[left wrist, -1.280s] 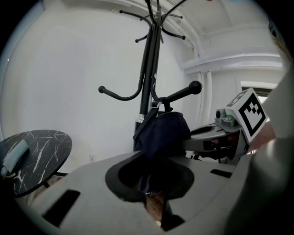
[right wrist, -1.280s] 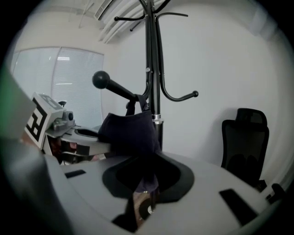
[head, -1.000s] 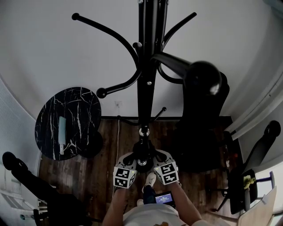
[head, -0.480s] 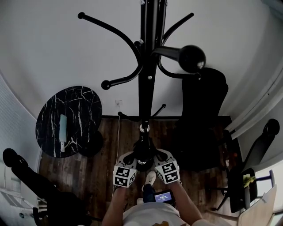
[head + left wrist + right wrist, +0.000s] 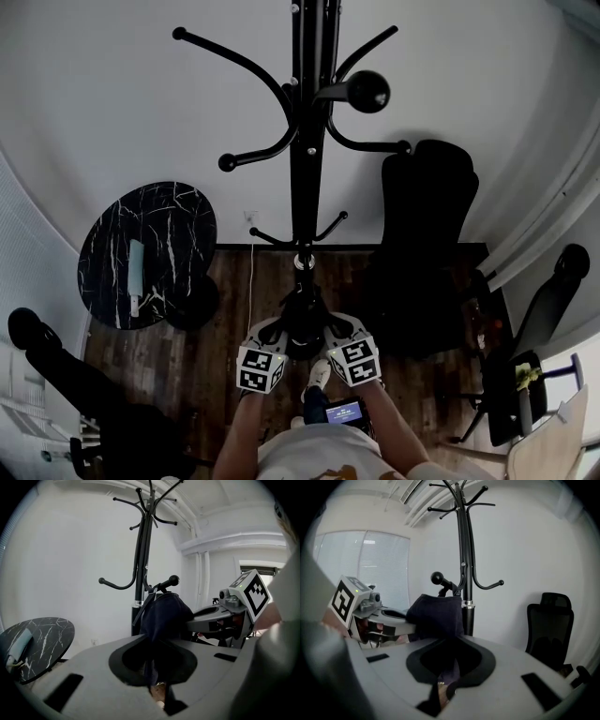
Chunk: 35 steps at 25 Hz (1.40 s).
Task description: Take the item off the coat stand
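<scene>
A dark blue cloth item (image 5: 302,321) hangs low in front of the black coat stand (image 5: 302,169), held between both grippers. My left gripper (image 5: 279,336) is shut on its left side and my right gripper (image 5: 328,334) on its right side. In the left gripper view the cloth (image 5: 164,616) bulges above the jaws (image 5: 152,667) and a strip of it runs down between them, with the stand (image 5: 142,550) behind. The right gripper view shows the same cloth (image 5: 436,613) pinched in its jaws (image 5: 447,665), in front of the stand's pole (image 5: 465,550). The stand's hooks are bare.
A round black marble table (image 5: 178,225) with a pale blue object (image 5: 133,277) stands at the left. A black office chair (image 5: 427,244) is right of the stand, and another chair (image 5: 525,375) is at the far right. White wall behind, dark wooden floor (image 5: 216,366) below.
The stand's knobbed hook has shrunk and slid upward in the head view as the view pulled back. Both grippers stay shut on the cloth, a little lower.
</scene>
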Each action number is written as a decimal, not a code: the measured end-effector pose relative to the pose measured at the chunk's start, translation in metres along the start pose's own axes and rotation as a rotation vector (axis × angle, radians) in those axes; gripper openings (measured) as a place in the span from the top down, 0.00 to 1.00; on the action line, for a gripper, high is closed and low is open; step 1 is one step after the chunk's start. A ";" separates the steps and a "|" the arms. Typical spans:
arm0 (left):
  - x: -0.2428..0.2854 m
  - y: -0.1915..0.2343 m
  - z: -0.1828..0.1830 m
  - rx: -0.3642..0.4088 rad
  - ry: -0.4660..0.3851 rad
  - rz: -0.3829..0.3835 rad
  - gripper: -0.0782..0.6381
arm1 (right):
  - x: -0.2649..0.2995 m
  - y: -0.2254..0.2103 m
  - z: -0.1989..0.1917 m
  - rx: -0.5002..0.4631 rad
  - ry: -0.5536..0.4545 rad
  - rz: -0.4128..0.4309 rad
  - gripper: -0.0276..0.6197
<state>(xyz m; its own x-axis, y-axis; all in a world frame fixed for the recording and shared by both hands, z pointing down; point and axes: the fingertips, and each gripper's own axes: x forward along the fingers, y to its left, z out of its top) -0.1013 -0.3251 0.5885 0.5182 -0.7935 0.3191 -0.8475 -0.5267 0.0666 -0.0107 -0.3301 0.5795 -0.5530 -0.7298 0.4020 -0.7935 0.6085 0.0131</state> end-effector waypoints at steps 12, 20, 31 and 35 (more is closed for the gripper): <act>-0.017 -0.014 0.000 -0.007 -0.010 -0.014 0.85 | -0.021 0.011 0.000 0.000 -0.015 -0.006 0.91; -0.031 -0.024 0.005 -0.015 -0.031 -0.021 0.85 | -0.035 0.018 0.002 0.001 -0.032 -0.013 0.91; -0.054 -0.038 0.014 -0.016 -0.061 -0.032 0.85 | -0.057 0.032 0.006 -0.019 -0.055 -0.032 0.91; -0.064 -0.047 0.016 -0.030 -0.081 -0.033 0.85 | -0.070 0.037 0.006 -0.007 -0.070 -0.054 0.91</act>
<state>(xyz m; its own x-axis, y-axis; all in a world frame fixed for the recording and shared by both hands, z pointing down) -0.0926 -0.2547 0.5500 0.5529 -0.7984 0.2386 -0.8320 -0.5448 0.1048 -0.0024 -0.2585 0.5462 -0.5257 -0.7817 0.3356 -0.8212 0.5692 0.0396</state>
